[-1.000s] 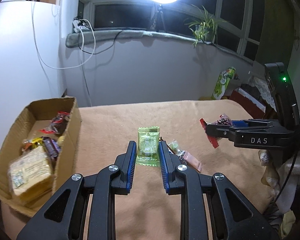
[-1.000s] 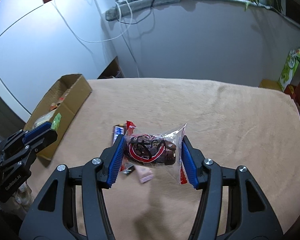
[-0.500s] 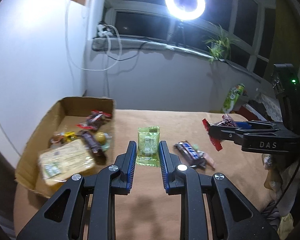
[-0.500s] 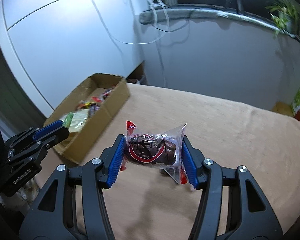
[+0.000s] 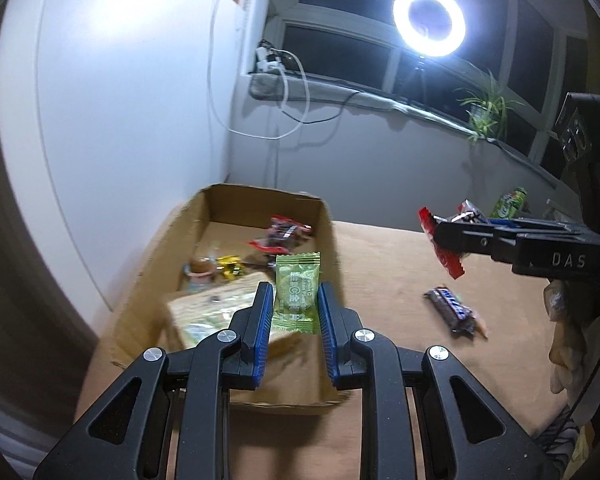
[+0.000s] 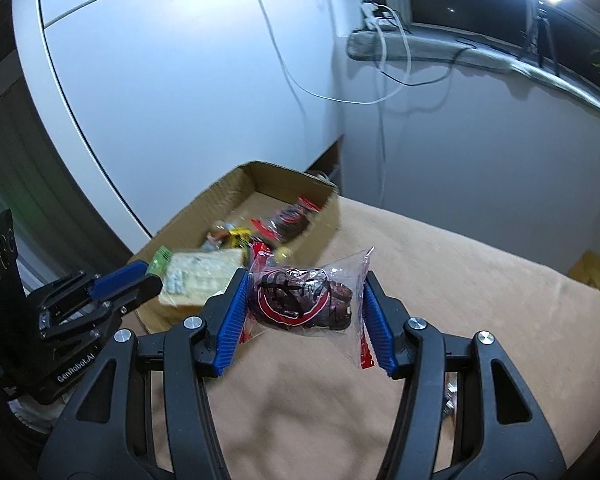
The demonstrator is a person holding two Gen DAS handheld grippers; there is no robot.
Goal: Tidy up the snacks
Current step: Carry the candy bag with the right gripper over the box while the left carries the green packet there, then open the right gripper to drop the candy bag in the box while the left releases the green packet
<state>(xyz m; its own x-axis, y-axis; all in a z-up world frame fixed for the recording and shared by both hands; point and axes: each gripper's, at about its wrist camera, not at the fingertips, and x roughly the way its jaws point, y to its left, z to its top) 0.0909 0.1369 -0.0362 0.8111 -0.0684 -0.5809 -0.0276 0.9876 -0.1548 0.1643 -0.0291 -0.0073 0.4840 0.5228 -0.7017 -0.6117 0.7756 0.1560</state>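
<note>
- Table [image 5: 380, 264], covered in tan cloth, lies under both tools; the step in hand looks like carrying two packets to the box, so neither packet should drag on the cloth.
- Cardboard box [image 5: 324, 216] sits directly ahead of and below the left gripper [image 5: 292, 300], and ahead and to the left of the right gripper [image 6: 304, 300]. Several snacks already lie in it, with bare floor at its far end, which I judge the better drop spot.
- Pale flat packet [image 5: 204, 312] fills the box's near end, just under the left tool's tips; dropping on top of it risks a slide back over the wall.
- Clear bag of dark snacks [image 6: 300, 300] is clamped between the right tool's blue pads, its crinkled ends sticking out. It hangs over the cloth, just short of the box's near wall, so it needs to go further forward and left before the jaws open.
- Chocolate bar [image 5: 450, 310] lies on the cloth to the right of the left tool, not yet collected.
- Green sachet [image 5: 296, 292] is pinched by the left tool's nearly closed pads, upright, over the box's right wall. Move it inward past the rim, lower it, then release; keep the two tools apart.
</note>
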